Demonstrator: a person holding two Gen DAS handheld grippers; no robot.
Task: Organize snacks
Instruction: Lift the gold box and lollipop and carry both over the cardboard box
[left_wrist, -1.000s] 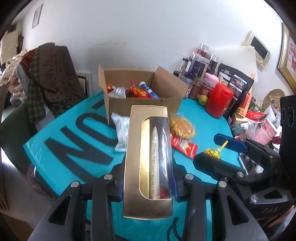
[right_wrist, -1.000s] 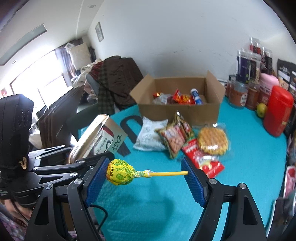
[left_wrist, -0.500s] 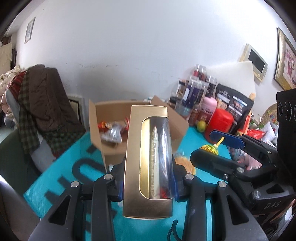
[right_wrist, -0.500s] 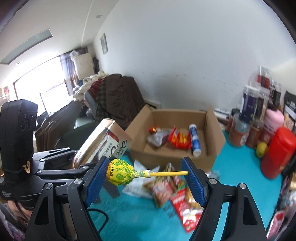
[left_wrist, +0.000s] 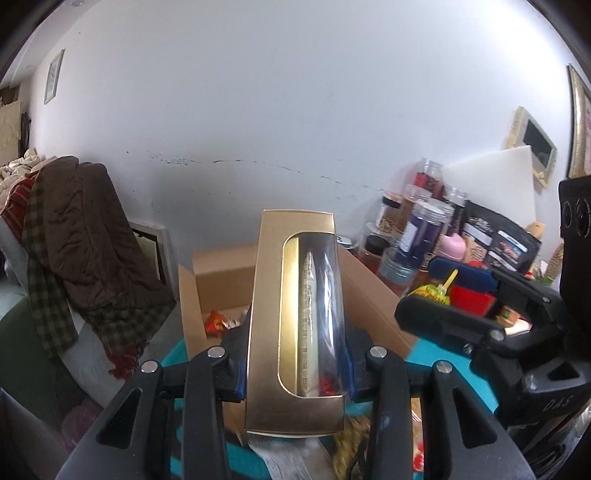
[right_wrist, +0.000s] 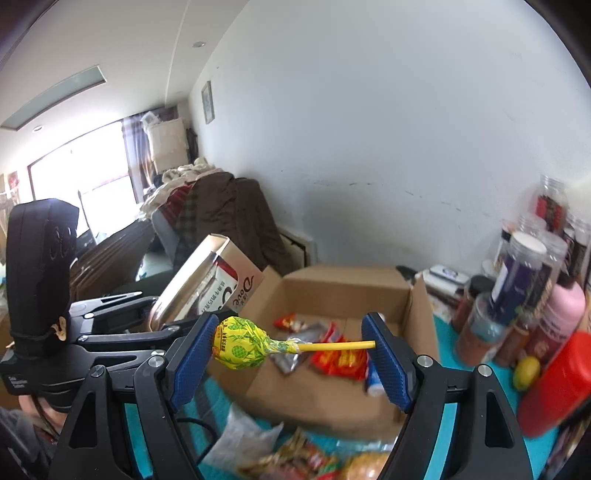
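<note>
While my left gripper (left_wrist: 295, 363) clamps a gold window box (left_wrist: 295, 332) upright, my right gripper (right_wrist: 293, 354) pinches a yellow lollipop (right_wrist: 240, 343) end to end, both raised near the open cardboard box (right_wrist: 343, 284), loose snack packets (right_wrist: 295, 458) on the teal surface (right_wrist: 454, 339) below.

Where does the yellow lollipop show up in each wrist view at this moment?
Left wrist: the lollipop sits right of centre, held in the right claw, beside the gold box.
Right wrist: the lollipop is centre-low, spanning the right claw pads.
Shared landmark: the open cardboard box behind it.
</note>
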